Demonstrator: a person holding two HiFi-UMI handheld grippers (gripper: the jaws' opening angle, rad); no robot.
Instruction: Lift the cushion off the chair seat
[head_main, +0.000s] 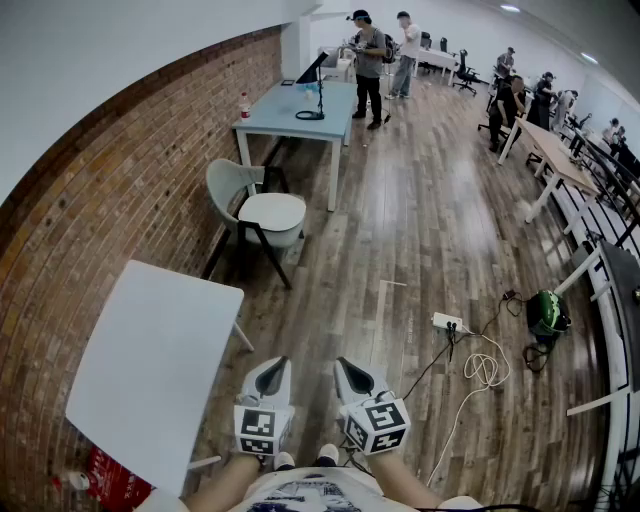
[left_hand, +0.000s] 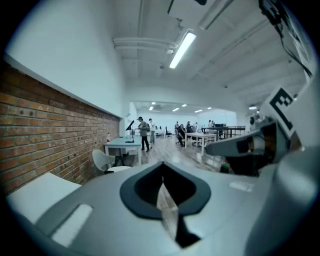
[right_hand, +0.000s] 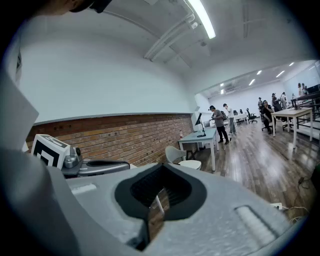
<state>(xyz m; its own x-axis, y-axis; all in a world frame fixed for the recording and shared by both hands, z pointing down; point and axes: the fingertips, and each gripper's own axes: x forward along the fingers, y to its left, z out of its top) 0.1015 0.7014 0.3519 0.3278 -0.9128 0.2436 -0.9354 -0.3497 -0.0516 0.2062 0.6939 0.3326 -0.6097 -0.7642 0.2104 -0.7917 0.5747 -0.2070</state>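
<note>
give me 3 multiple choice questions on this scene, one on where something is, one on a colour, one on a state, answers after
1. Where does the chair with the cushion stand?
A. out in the middle of the room
B. by the brick wall, next to the light blue table
C. right at the person's feet

2. What colour is the cushion?
A. red
B. green
C. white

3. How are the left tongs and the right tongs?
A. both shut, holding nothing
B. both wide open
C. shut on the cushion

Answers:
1 B, the head view shows the chair close to the wall, at the table's near end.
2 C, it lies pale white on the seat.
3 A, each gripper view shows its jaws together with nothing between them.
</note>
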